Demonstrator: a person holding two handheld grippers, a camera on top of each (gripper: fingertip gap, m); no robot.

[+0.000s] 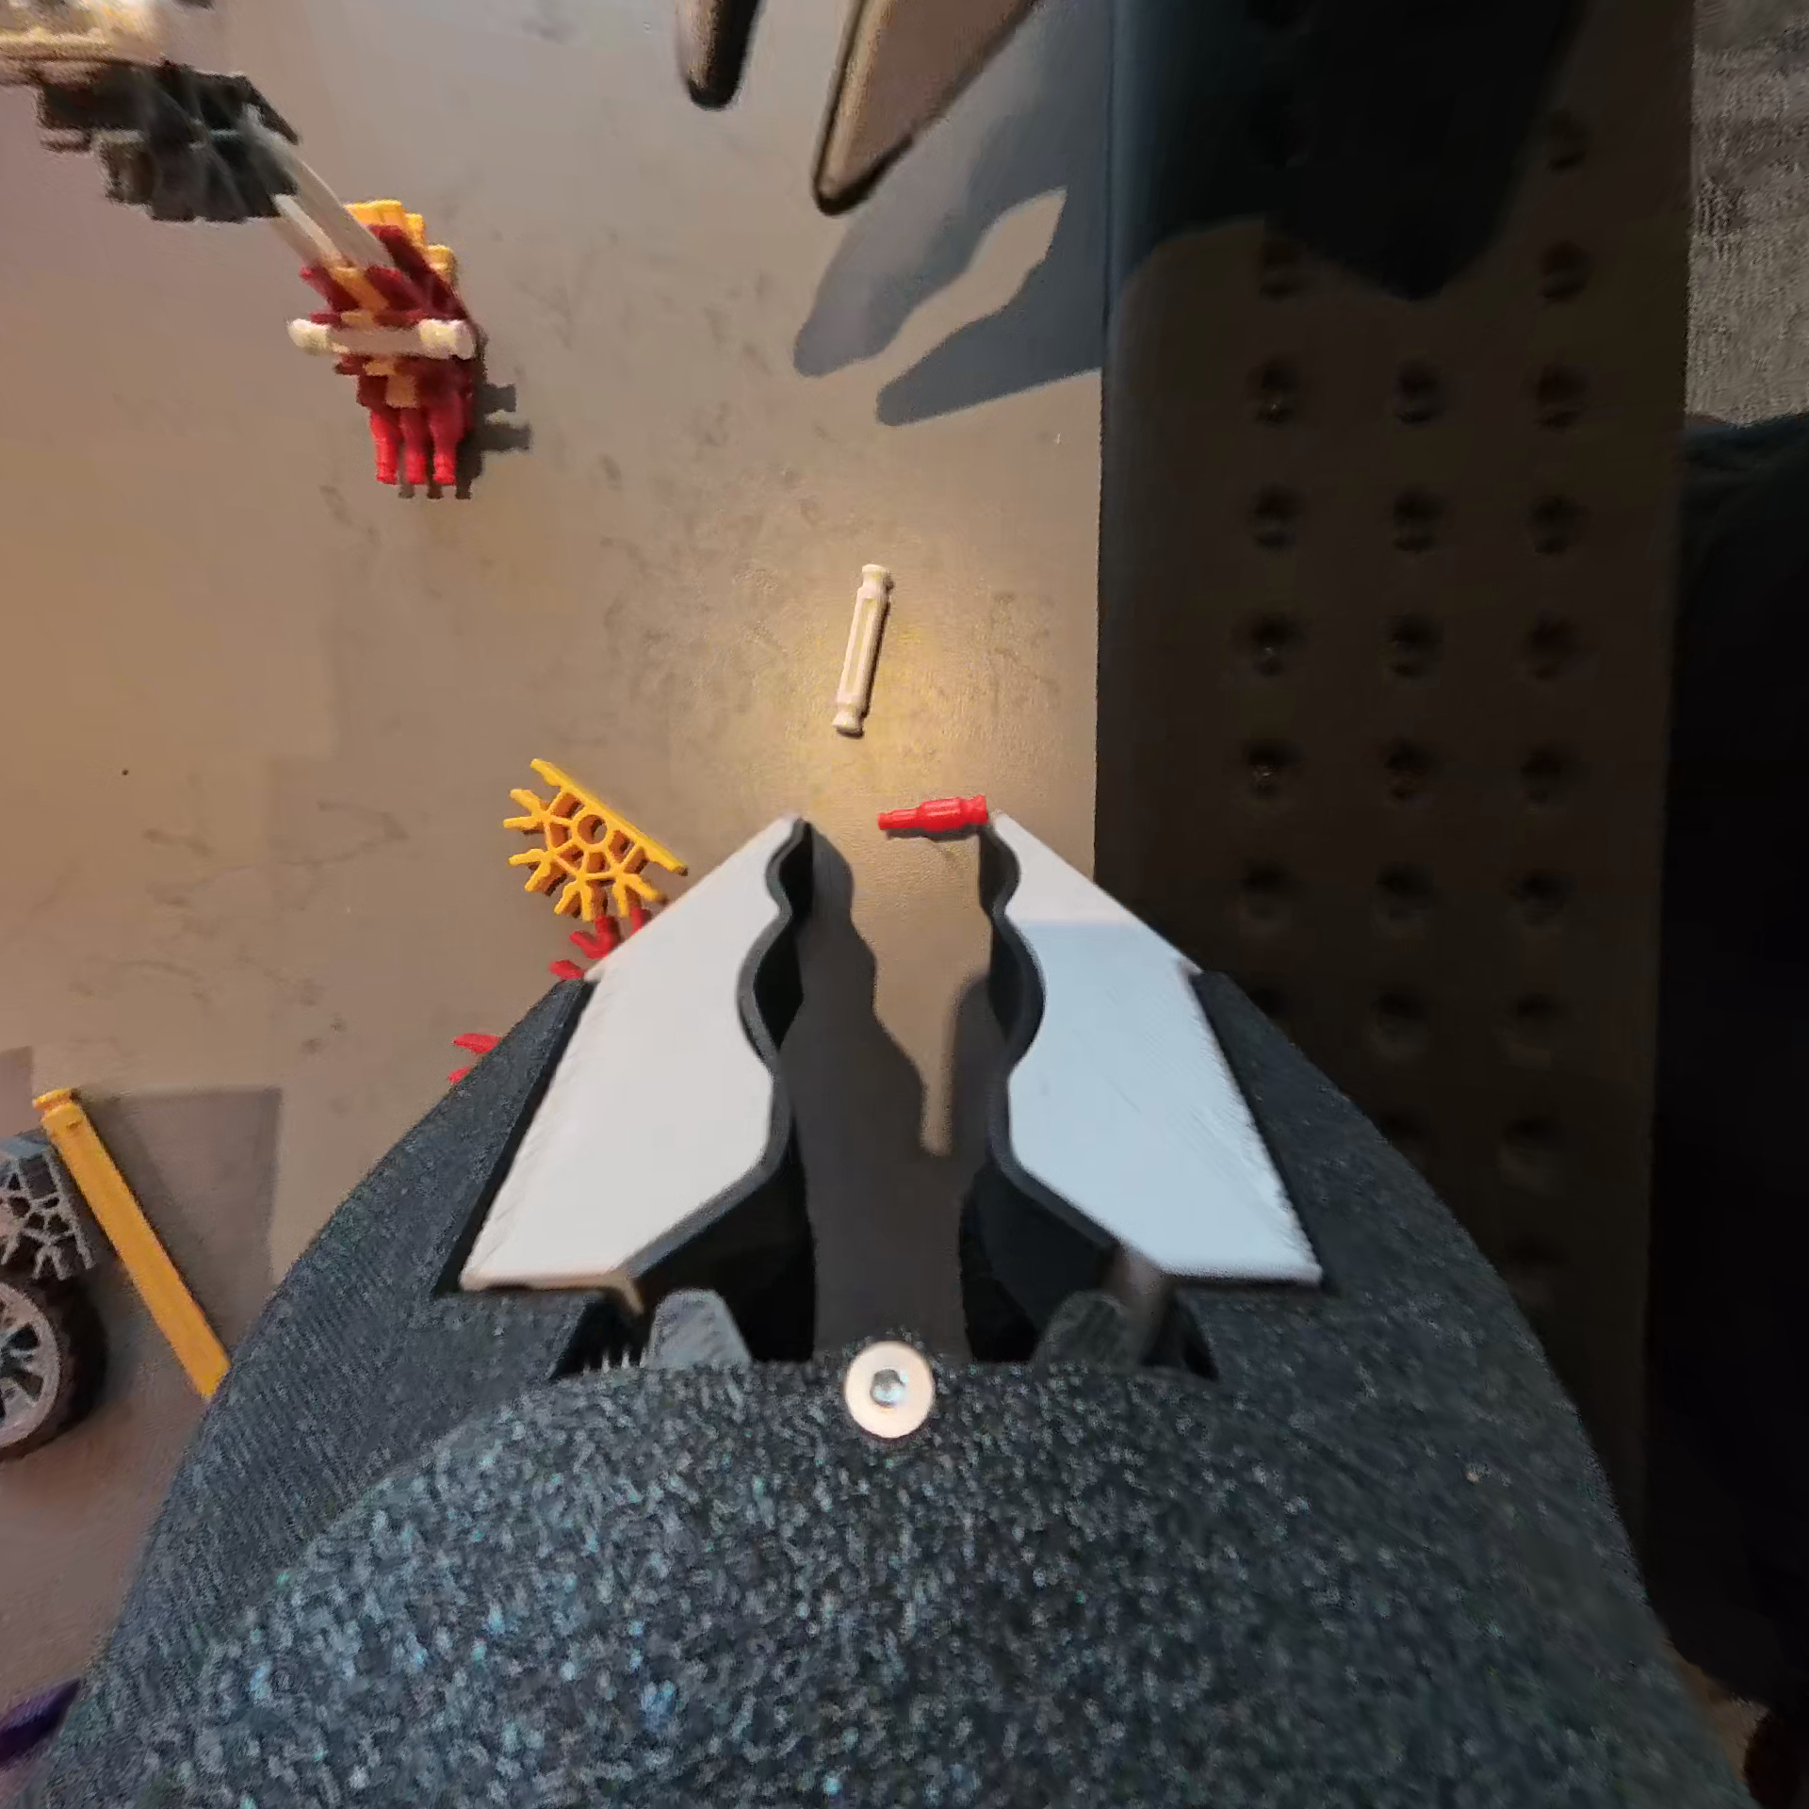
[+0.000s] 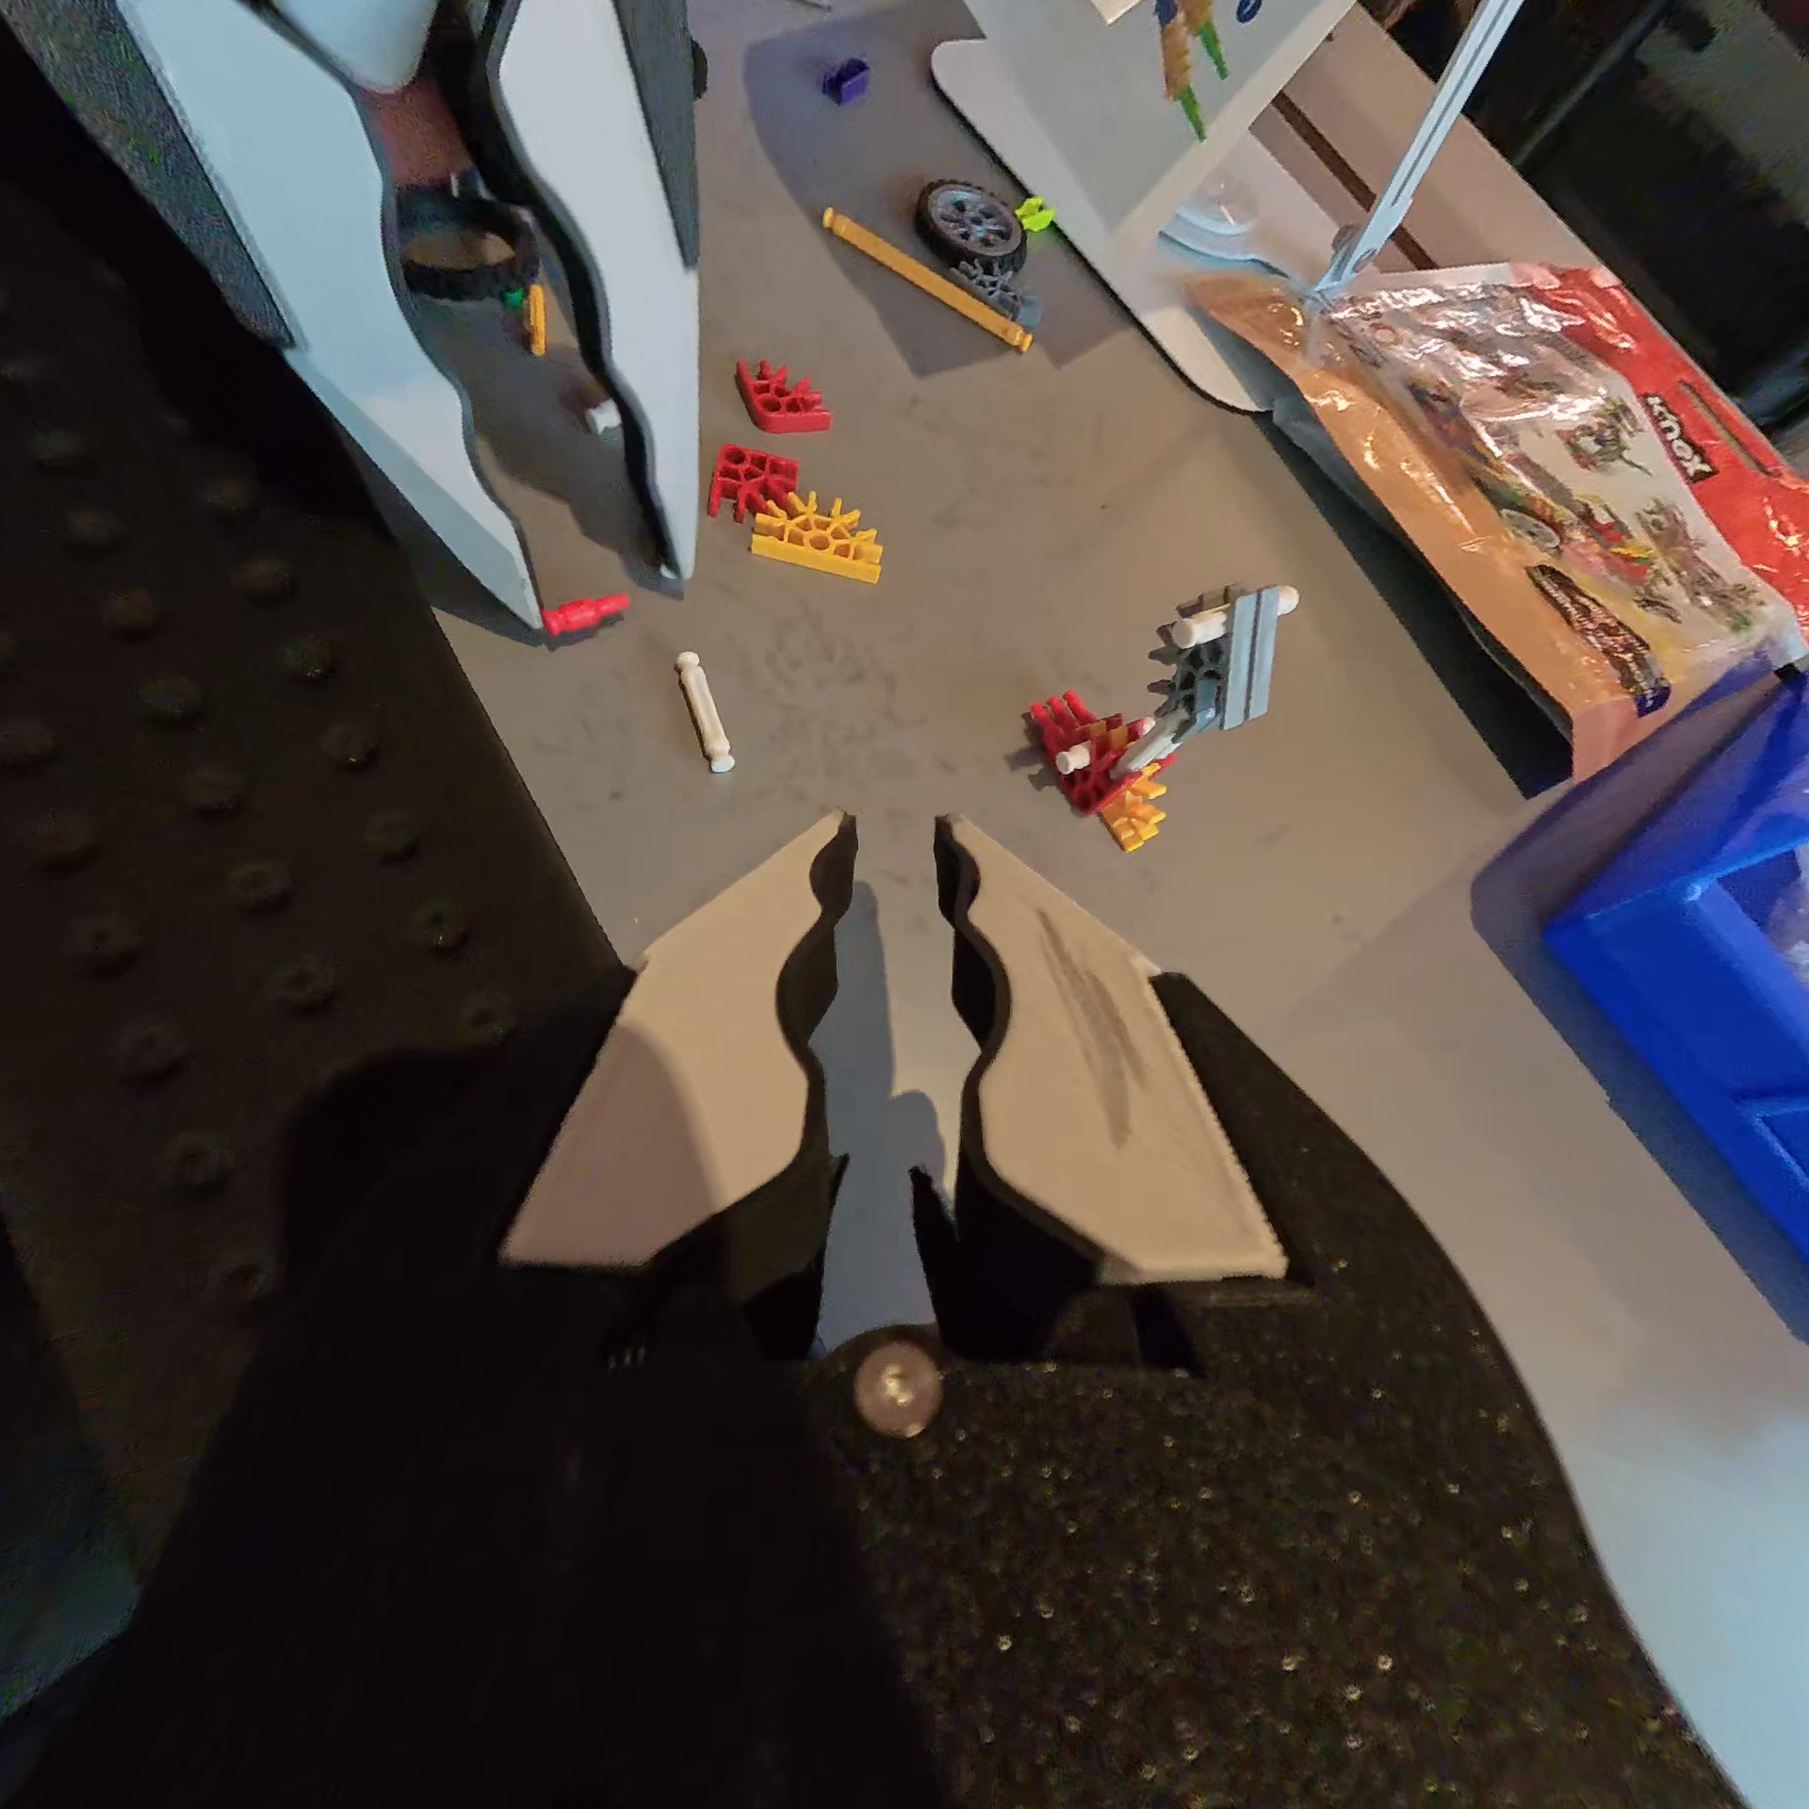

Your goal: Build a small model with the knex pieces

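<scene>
My left gripper [image 1: 896, 832] hangs low over the grey surface [image 1: 294, 685], jaws spread and holding nothing, with the short red rod [image 1: 932, 816] lying at its fingertips, touching the right one. A white rod [image 1: 862, 648] lies just beyond. My right gripper [image 2: 893, 832] hovers with jaws parted and empty, near a red, yellow and grey assembly [image 2: 1155, 715].

Your left gripper [image 1: 896, 832] sits spread wide at a short red rod [image 1: 930, 817].
The rod lies flat on the desk [image 1: 294, 636], touching one fingertip; a white rod [image 1: 863, 648] lies just beyond it; your right gripper [image 2: 891, 832], part-spread and empty, hovers near there.
</scene>
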